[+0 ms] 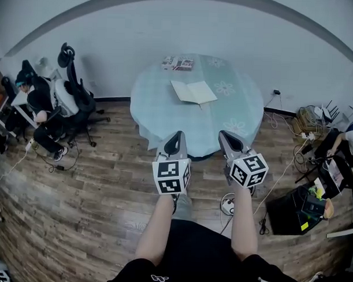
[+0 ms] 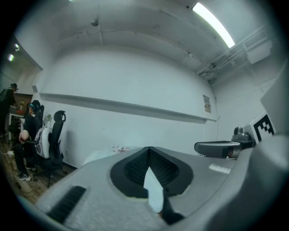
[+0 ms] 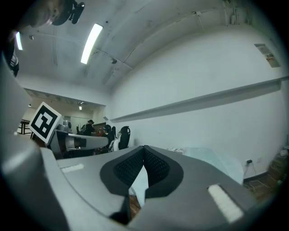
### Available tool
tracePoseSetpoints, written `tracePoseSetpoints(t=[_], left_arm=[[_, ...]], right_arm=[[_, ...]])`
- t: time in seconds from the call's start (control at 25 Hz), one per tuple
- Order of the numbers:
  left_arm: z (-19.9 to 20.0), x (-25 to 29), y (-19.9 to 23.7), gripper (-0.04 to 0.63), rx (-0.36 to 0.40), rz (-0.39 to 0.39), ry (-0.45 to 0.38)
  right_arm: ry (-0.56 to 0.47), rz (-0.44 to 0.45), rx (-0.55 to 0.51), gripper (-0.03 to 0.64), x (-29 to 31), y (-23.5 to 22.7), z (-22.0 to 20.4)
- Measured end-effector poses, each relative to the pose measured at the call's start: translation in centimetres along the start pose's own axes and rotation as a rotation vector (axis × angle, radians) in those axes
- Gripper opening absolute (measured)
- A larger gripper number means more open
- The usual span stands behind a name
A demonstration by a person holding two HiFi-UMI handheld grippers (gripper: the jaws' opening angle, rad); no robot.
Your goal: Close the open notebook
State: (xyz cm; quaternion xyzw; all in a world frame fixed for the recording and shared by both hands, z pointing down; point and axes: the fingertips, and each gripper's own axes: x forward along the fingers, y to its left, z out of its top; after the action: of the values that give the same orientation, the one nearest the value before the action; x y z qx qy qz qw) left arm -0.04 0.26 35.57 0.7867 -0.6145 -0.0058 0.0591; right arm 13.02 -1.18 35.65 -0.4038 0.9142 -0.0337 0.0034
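**Hidden or hard to make out.** In both gripper views the notebook is not showing: the grey bodies of the tongs are blocking the low middle of each picture, and the counter is appearing nearly edge on. In the head view the pages are too small to read, and the fold between them is hard to trace. The holder's arms are being cut off at the bottom edge.

**Notebook** [image 1: 194,92]. It is lying open and flat on the round counter [image 1: 238,119] (pale cloth, flower print), left of the middle and towards the far side. The open spread is sitting slantwise, its long axis running from far left to near right in the head view. A printed box [image 1: 177,63] is resting beyond it at the far rim, apart from it.

**Left tongs** [image 1: 177,134] [image 2: 149,148]. The tips are meeting, with nothing between them. They are pointing level towards the counter, short of its near edge.

**Right tongs** [image 1: 223,134] [image 3: 144,147]. The tips are pressing together, gripping nothing, alongside the left pair.

**Surroundings.** A seated person [image 1: 43,104] and an office chair [image 1: 77,90] are occupying the left side.
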Motion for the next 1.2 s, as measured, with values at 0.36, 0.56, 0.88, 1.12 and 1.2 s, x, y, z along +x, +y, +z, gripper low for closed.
tracePoseSetpoints(t=[0.36,0.56,0.88,1.12,1.2], left_arm=[[-0.1,17.5,9.3,0.003,-0.049,0.051,0.065],[-2.7,25.5,13.9,0.003,-0.077,0.079,0.137],[-7.6,32.0,16.8,0.003,-0.147,0.106,0.233],[-10.5,34.6,16.4,0.003,-0.175,0.118,0.291],[-10.9,35.2,17.6,0.003,-0.18,0.15,0.301]], right_arm=[[0.045,0.019,0.035,0.008,16.9,-9.1,-0.2],[0.091,0.035,0.043,0.008,25.0,-12.6,-2.6],[0.198,0.054,0.059,0.009,30.0,-16.0,-7.2],[0.249,0.071,0.067,0.009,31.7,-18.9,-10.1],[0.254,0.112,0.079,0.009,33.1,-19.0,-10.9]])
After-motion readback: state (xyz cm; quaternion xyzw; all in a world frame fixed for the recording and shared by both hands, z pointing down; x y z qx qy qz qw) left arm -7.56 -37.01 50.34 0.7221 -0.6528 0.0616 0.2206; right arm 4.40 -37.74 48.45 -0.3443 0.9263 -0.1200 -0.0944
